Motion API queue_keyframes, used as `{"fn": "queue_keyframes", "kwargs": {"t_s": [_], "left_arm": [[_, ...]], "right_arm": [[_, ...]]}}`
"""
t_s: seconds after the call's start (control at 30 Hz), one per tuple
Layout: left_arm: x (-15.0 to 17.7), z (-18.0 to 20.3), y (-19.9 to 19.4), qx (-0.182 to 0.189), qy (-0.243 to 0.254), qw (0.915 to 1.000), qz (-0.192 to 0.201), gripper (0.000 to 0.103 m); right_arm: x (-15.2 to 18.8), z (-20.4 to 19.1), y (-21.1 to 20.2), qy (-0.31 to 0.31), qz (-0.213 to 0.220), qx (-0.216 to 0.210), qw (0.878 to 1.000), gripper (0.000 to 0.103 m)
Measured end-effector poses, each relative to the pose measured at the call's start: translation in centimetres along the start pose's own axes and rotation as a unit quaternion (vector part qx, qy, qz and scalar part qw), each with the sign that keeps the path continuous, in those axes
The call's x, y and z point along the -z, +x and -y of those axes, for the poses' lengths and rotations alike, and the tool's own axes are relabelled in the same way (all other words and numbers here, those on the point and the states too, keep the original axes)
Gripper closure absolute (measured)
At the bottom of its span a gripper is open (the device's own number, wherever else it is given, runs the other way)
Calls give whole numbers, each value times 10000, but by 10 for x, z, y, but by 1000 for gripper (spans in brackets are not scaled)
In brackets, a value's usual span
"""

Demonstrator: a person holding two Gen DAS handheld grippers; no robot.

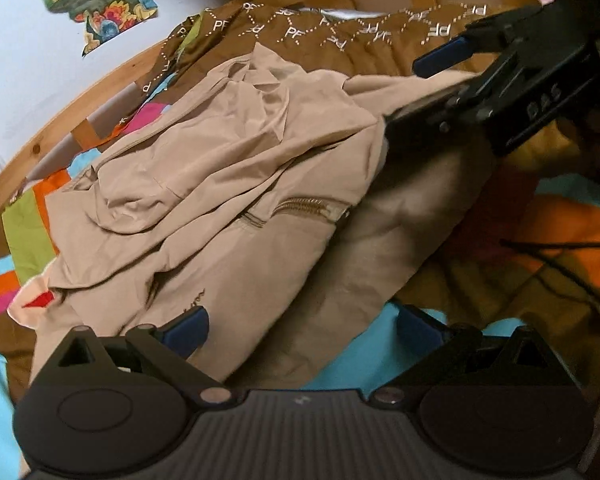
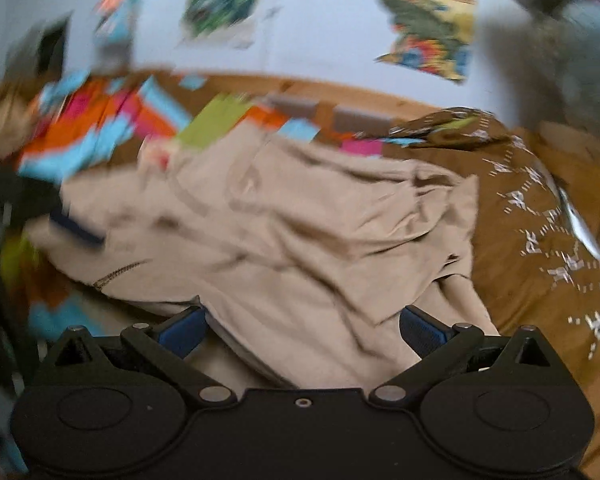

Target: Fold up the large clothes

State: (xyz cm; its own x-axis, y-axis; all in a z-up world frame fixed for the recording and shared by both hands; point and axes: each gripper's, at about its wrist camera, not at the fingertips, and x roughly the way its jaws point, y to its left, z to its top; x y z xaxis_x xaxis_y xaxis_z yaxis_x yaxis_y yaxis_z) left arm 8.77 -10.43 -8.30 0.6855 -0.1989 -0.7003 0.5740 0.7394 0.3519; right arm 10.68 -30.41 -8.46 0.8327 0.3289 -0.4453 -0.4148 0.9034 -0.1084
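The beige garment (image 1: 228, 184) lies crumpled across the bed (image 1: 380, 360), filling the middle of the left view with its zip (image 1: 300, 206) near centre and a brown patterned cloth (image 1: 340, 40) beyond it at 12 o'clock. The left gripper (image 1: 300, 328) hangs over the near hem with its jaws wide and nothing pinched; the right gripper (image 1: 428, 92), at 2 o'clock in that view, also stands wide open at the garment's far edge, holding nothing. To do this step well, I would have each gripper take a single layer at a true corner or seam end, not a bunched ridge, then lift and draw the two apart so the cloth lies flat before any fold; keep clear of the zip, which would likely snag or slip between the pads
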Motion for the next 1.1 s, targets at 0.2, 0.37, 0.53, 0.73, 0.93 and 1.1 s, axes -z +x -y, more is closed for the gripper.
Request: {"fn": "queue_keyframes", "kwargs": {"t_s": [0.2, 0.37, 0.53, 0.73, 0.93, 1.1], "left_arm": [[1, -7, 3, -30, -134, 9998, -137, 1], [2, -14, 3, 76, -379, 9990, -242, 1], [2, -19, 3, 98, -516, 9983, -248, 0], [1, -18, 1, 86, -478, 9987, -171, 1], [5, -18, -14, 360, -385, 9984, 204, 1], [5, -9, -8, 72, -86, 9999, 61, 4]], "right_arm": [[-4, 5, 3, 207, -108, -87, 9997, 1], [6, -20, 7, -845, -777, -241, 9931, 1], [19, -42, 8, -1557, -988, -511, 9815, 1], [21, -42, 17, -1427, -986, -292, 9844, 1], [20, -41, 16, -1423, -681, -76, 9874, 1], [9, -30, 5, -1106, -74, 150, 9937, 1]]}}
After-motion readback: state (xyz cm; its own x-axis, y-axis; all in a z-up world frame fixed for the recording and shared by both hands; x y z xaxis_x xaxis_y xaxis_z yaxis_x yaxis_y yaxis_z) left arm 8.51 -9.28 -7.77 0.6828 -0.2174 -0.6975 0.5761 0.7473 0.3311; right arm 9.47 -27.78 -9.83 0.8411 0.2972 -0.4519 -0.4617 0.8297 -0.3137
